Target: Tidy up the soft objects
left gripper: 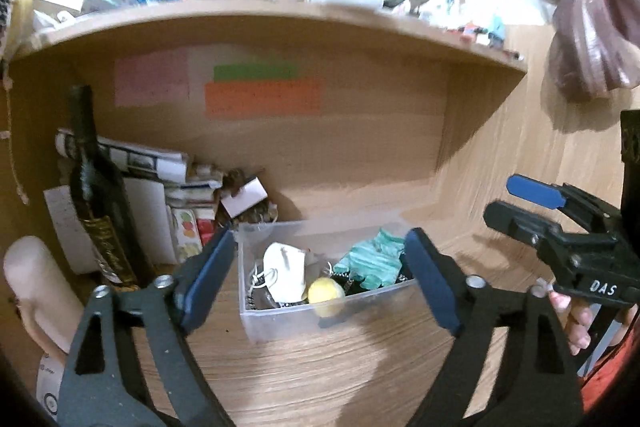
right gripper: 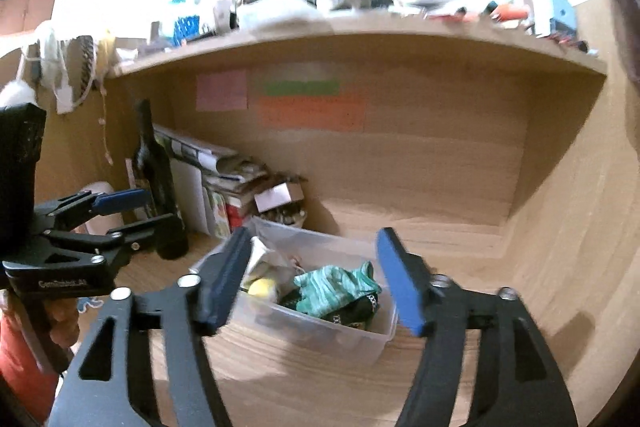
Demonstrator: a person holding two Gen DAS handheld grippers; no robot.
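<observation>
1. Clear plastic bin (left gripper: 320, 291) sits on the wooden tabletop (left gripper: 300, 367), under a shelf (left gripper: 260, 17). In it: a white face mask (left gripper: 286, 273), a yellow soft ball (left gripper: 326, 293) against the front wall, a green striped cloth (left gripper: 370, 261), something dark and patterned beneath.
2. Left gripper (left gripper: 320, 275) hovers in front of the bin, fingers spread wide, holding nothing; the bin shows between them.
3. Right gripper (right gripper: 316, 279) hangs just short of the bin's near corner, fingers also parted and empty. The green cloth (right gripper: 336, 289) lies nearest its gap.
4. Dark bottle (left gripper: 98, 195) and stacked papers (left gripper: 160, 163) stand to the left, well clear of the bin.
5. Judgement: all visible soft items are already in the bin, so this reads as either a late stage or a pause before picking one out; I cannot tell which.
6. Any next grasp calls for dipping over the rim without knocking the light bin.
</observation>
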